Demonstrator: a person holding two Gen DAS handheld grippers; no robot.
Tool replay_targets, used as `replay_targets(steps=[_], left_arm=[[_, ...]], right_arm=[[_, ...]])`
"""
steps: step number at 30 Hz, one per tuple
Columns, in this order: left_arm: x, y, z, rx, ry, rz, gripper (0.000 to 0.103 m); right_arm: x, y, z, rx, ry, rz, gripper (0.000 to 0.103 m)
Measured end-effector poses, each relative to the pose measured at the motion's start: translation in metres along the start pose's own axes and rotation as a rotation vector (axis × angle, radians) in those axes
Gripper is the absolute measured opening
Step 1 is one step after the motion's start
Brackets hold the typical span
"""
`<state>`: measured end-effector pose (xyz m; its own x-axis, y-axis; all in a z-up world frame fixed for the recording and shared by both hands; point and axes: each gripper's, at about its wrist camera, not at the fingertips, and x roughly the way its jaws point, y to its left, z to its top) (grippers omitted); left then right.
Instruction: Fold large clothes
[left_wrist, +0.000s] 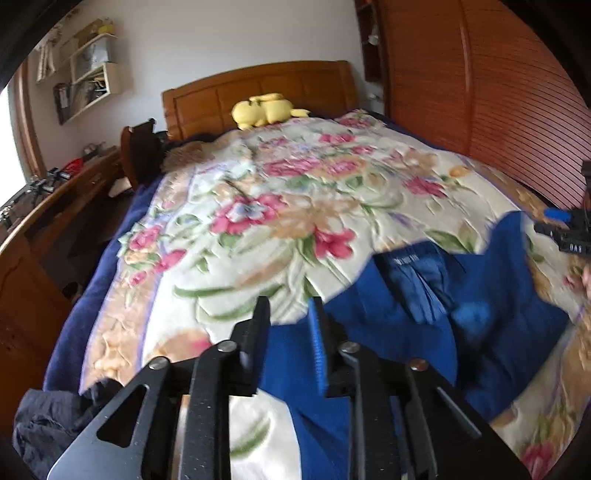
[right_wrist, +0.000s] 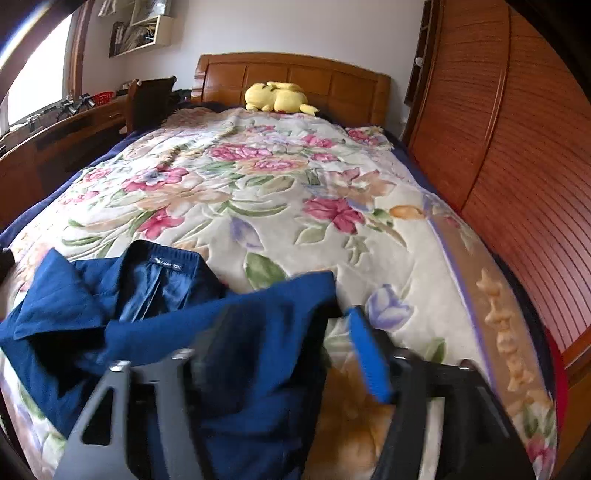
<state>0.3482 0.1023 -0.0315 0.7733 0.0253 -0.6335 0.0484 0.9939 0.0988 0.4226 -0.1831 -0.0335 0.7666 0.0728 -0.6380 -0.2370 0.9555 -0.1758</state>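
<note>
The navy blue shirt (right_wrist: 207, 325) is lying rumpled on the near end of the floral blanket (right_wrist: 266, 192), collar and label facing up, one flap folded over toward the middle. The left gripper (left_wrist: 290, 314) is hovering with its jaws slightly parted over the shirt's near edge, nothing pinched between them; the right gripper (right_wrist: 291, 328) is hanging over the shirt's right flap with its jaws standing wide and released, cloth lying under them but not clamped. Judging from this, the main risk is closing on the plush blanket along with the shirt, since the cloth is lying flat against the pile; a grab there would be dragging the bedding and spoiling the fold. A second risk is catching only one layer of the doubled flap, so the shirt is twisting rather than folding squarely. Counting: one shirt, one blanket, two grippers, one yellow plush toy (right_wrist: 279, 96) sitting by the wooden headboard (right_wrist: 295, 79), and one dark garment (left_wrist: 51, 417) bunching at the bed's near left corner.
</note>
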Motion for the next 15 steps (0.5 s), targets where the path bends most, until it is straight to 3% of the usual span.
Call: replay_targets(steps=[2,10,15], left_arm=[[-0.003,-0.004,-0.013,0.005,0.018,-0.027,0.029],[-0.011,-0.014,-0.079,0.006,0.106,-0.100,0.032],[-0.008,-0.018,-0.112,-0.010,0.151,-0.123,0.032]], right_arm=[[-0.016,-0.004,-0.011,-0.007,-0.011,0.010,0.077],[-0.025,-0.013,-0.098,0.014,0.089,0.167,0.079],[-0.018,-0.022,-0.130,0.054,0.136,0.175,0.079]])
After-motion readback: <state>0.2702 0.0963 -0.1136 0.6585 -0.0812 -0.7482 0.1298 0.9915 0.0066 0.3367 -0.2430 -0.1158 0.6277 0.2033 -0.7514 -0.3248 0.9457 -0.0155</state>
